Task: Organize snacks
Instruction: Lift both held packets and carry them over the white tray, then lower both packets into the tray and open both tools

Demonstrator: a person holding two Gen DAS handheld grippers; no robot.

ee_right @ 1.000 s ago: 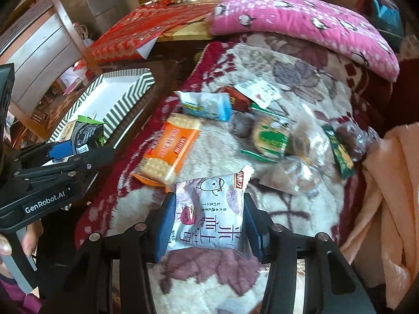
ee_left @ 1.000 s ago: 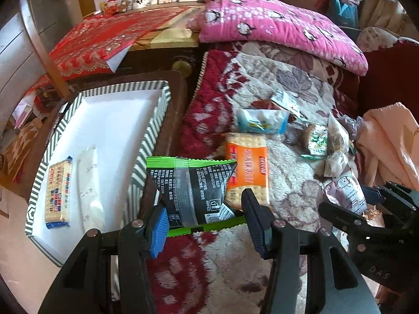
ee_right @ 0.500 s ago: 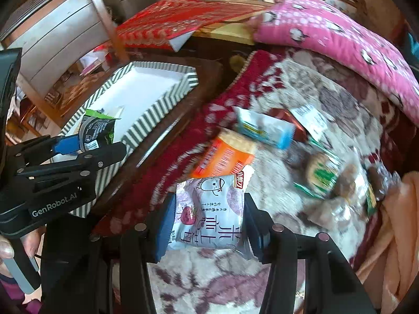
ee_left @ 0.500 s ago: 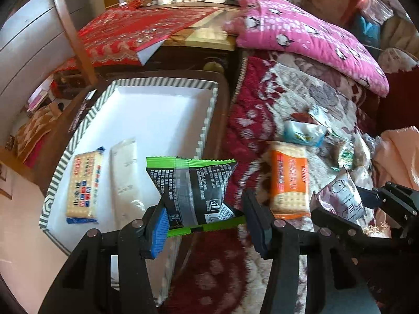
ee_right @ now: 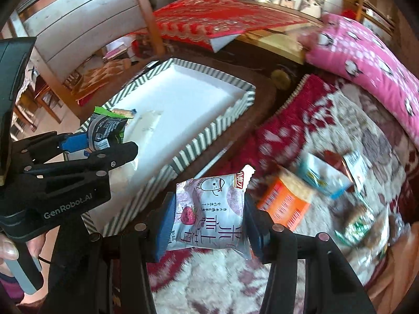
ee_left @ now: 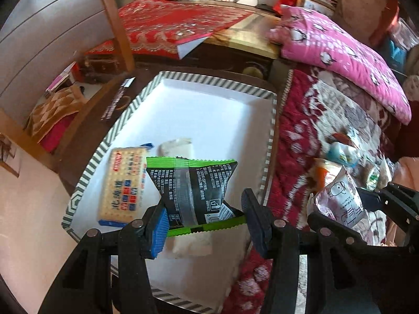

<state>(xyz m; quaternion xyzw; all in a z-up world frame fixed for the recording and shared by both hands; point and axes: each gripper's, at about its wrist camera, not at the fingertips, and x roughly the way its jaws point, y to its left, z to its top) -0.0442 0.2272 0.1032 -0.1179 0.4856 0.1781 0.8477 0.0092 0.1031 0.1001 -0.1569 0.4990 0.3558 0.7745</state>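
From the left wrist, the left gripper grips a black packet over the tray (two snacks already inside); from the right wrist, the right gripper clamps a white packet, several snacks left on the blanket.
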